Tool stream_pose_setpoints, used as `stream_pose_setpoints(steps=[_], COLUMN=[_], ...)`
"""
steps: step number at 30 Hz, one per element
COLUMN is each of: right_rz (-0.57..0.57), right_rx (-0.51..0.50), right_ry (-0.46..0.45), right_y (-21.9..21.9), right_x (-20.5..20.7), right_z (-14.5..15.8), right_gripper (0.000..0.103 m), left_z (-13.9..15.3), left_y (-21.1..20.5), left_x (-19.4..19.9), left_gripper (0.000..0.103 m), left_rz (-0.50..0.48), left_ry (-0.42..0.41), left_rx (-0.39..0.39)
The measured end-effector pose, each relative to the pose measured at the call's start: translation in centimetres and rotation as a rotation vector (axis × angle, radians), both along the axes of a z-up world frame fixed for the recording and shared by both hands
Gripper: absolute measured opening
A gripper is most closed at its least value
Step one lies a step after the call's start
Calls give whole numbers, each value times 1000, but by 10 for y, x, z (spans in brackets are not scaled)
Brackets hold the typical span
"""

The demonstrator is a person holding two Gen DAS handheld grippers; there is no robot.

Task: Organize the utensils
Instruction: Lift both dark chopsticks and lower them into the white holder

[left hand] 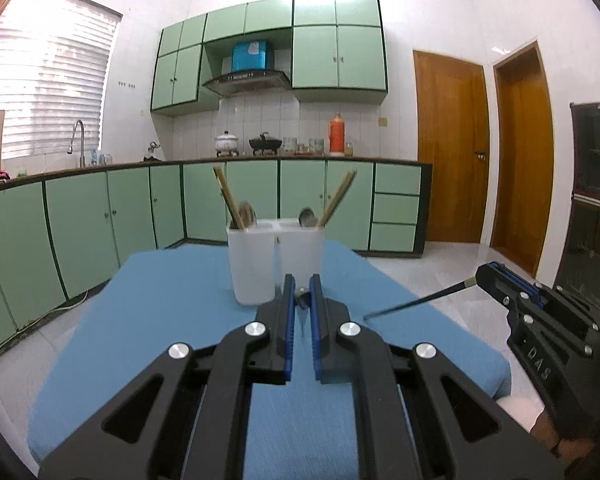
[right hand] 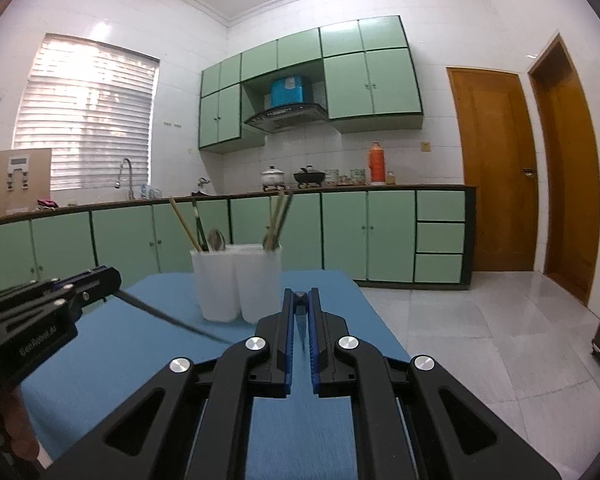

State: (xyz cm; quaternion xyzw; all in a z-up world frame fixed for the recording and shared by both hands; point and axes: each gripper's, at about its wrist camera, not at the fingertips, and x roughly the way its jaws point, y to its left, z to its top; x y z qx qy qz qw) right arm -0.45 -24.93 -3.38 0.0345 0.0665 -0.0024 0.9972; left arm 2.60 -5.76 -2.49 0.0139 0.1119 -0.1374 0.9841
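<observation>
On table (left hand: 148,320), white holder (left hand: 276,264) already has chopsticks (left hand: 228,196), spoons (left hand: 247,213). Left gripper (left hand: 302,294) clamps utensil, likely spoon; right gripper (right hand: 300,304) clamps dark chopstick (left hand: 416,302). 2 items left.

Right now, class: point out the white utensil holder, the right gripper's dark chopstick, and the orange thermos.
white utensil holder (left hand: 252,268), left wrist view, front wall.
dark chopstick (left hand: 416,302), left wrist view, mid-shaft.
orange thermos (right hand: 377,166), right wrist view, body.
</observation>
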Motion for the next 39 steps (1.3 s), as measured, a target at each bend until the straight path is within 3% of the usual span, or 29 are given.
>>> stream_pose_setpoints(steps=[11,24,31,39], right_rz=[84,155,182,209], right_rx=[51,46,38,36], right_ry=[45,51,15,-62], right_y=[-4,4,7,9], right_x=[32,70,81,87], right_z=[63,98,122,161], right_gripper=[7,7,7,7], left_z=[43,76,94,127], left_y=[6,18,25,26], left_x=[12,38,50,49], left_gripper=[6,6,6,6], left_rz=[-6,-28,-34,-24], left_ry=[-59,-44,-54,-141], left_rx=[-19,-38,-64,-84])
